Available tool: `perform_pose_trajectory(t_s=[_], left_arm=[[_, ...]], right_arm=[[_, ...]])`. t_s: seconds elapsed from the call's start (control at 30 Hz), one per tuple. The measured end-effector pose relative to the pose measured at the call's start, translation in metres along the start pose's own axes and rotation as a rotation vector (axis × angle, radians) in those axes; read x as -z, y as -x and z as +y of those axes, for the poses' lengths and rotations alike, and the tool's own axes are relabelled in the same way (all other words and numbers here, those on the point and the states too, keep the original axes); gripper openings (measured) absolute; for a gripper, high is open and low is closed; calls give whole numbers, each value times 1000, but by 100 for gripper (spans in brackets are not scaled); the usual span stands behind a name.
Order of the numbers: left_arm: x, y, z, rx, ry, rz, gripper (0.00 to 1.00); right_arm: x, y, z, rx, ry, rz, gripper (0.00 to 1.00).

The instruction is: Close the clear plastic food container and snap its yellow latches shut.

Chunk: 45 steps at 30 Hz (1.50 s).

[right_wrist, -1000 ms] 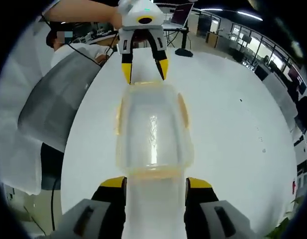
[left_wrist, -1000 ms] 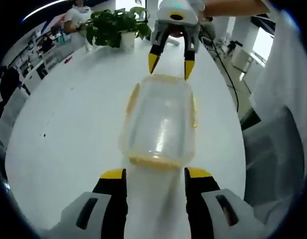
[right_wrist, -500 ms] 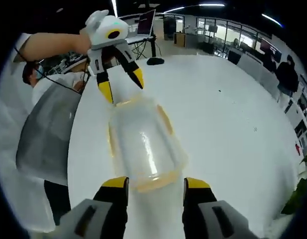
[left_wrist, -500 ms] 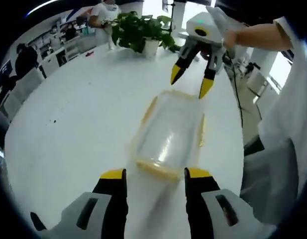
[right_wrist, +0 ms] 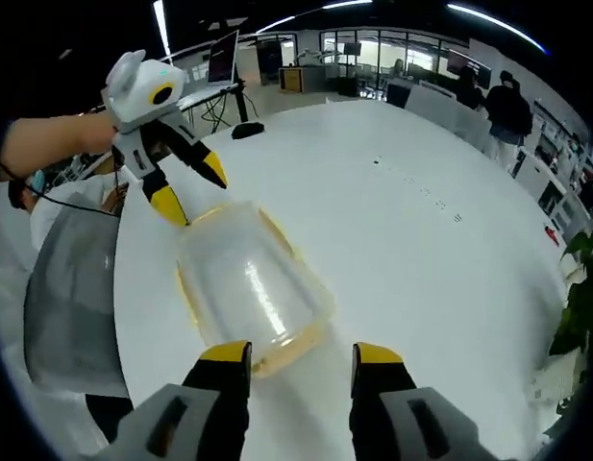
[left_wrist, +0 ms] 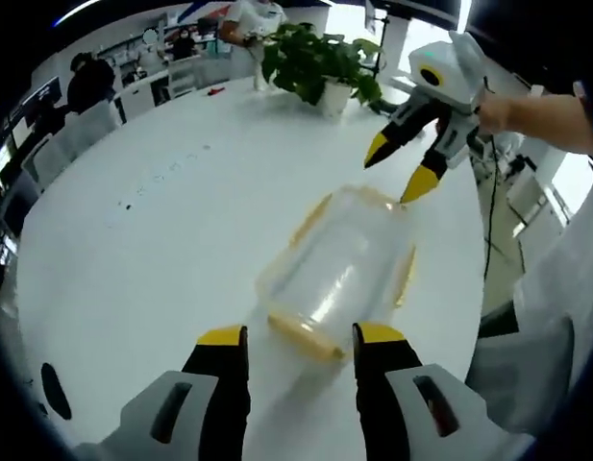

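The clear plastic container [left_wrist: 339, 274] lies slantwise on the white table [left_wrist: 152, 230] with its lid on. Yellow latches [left_wrist: 310, 219] run along its sides and ends. My left gripper [left_wrist: 298, 336] stands open just short of its near end, nothing between the jaws. At the far end, my right gripper [left_wrist: 400, 165] hovers open, its yellow tips close above the rim. In the right gripper view the container [right_wrist: 248, 288] lies just ahead of my open right gripper [right_wrist: 301, 353], and the left gripper [right_wrist: 192, 187] hangs open over the far end.
A potted plant [left_wrist: 320, 62] stands at the table's far side, with people and desks behind it. A laptop [right_wrist: 224, 56] and a cable [left_wrist: 488, 221] sit near the table edge. The person's grey clothing [right_wrist: 65, 288] lies close beside that edge.
Both views have swung round, so the container now lies slantwise instead of straight ahead. Each gripper has shifted sideways off the container's long axis. Both stay open.
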<state>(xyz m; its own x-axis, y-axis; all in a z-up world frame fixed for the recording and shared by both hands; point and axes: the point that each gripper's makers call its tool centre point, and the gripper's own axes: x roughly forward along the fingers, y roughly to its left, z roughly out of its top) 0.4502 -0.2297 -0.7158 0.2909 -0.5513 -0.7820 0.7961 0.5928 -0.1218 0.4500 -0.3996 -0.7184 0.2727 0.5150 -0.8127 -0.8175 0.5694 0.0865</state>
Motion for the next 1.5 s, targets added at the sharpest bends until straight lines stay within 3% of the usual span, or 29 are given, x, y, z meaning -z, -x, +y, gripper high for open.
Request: perform_pose_trajectory(t_s=[0.2, 0.4, 0.5, 0.63, 0.87, 0.97, 1.23, 1.5], left_arm=[[-2, -2, 0, -19, 92, -26, 42], [5, -7, -2, -30, 150, -11, 42], [9, -10, -3, -37, 185, -4, 41], [12, -12, -3, -33, 301, -9, 39], [11, -14, -5, -20, 338, -14, 36], [9, -15, -7, 1, 393, -23, 32], [10, -18, -9, 14, 442, -28, 30], [8, -18, -12, 8, 396, -38, 27]], right_arm=[[1, -1, -3, 33, -53, -19, 40], [8, -9, 6, 12, -99, -5, 40], [7, -11, 9, -1, -171, -28, 40], [11, -13, 10, -12, -272, -17, 39], [10, -15, 12, -40, -354, -38, 38], [7, -18, 18, -78, -420, -59, 35], [4, -24, 24, -94, -439, -74, 37], [4, -24, 22, -106, -453, -68, 33]])
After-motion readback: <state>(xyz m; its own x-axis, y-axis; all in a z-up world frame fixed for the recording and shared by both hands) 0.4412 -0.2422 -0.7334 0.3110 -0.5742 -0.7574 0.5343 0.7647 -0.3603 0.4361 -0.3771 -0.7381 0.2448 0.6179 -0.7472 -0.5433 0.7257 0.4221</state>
